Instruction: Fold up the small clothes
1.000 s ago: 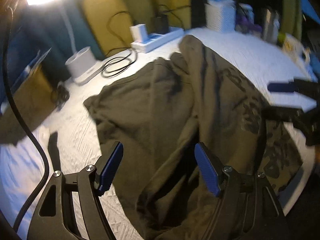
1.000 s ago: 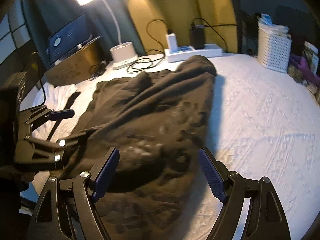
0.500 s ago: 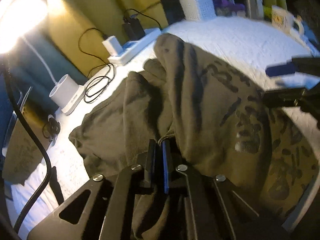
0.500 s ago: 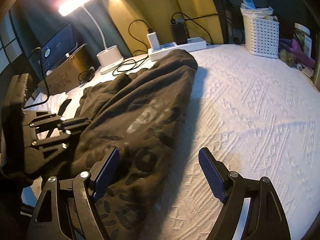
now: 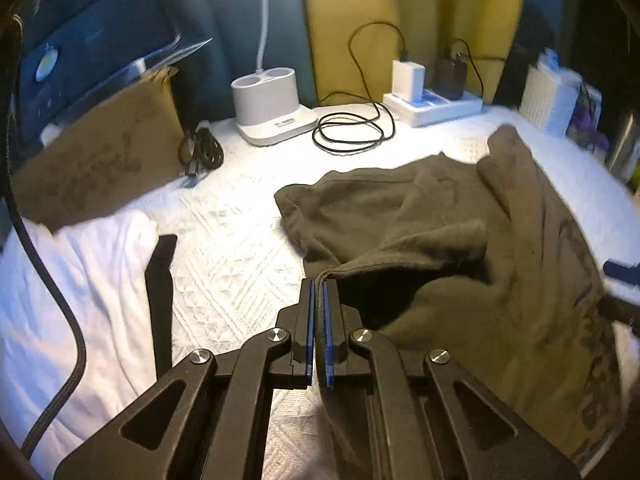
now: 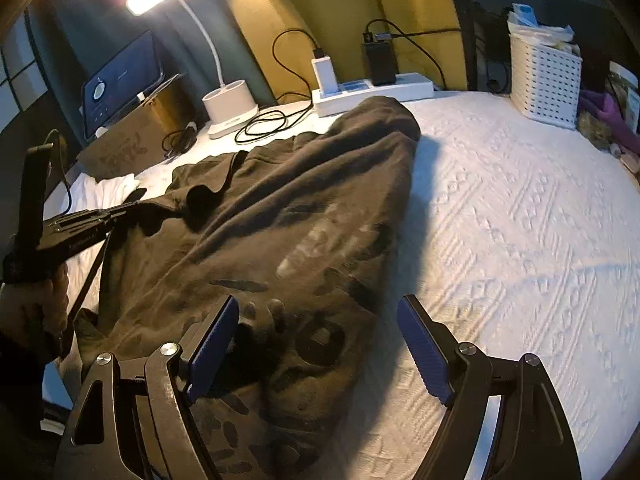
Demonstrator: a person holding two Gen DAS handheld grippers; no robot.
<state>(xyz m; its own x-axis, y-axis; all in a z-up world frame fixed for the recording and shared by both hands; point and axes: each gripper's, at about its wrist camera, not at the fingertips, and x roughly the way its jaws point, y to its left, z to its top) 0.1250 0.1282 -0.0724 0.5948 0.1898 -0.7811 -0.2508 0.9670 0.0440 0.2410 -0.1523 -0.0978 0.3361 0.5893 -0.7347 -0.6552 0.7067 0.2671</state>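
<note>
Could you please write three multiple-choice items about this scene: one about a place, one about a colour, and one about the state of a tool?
1. Where does the white basket stand?
A. at the far right of the bed
B. on the cardboard box
C. beside the lamp base

2. What colour is the garment?
A. white
B. dark olive-brown
C. bright red

3. How is the left tool?
A. open above the bedspread
B. shut on an edge of the garment
C. shut on a cable

Answers:
1 A, it stands far right in the right wrist view, away from the lamp base and the cardboard box.
2 B, the cloth is dark olive-brown against the white bedspread.
3 B, its jaws meet on the fabric's hem.
</note>
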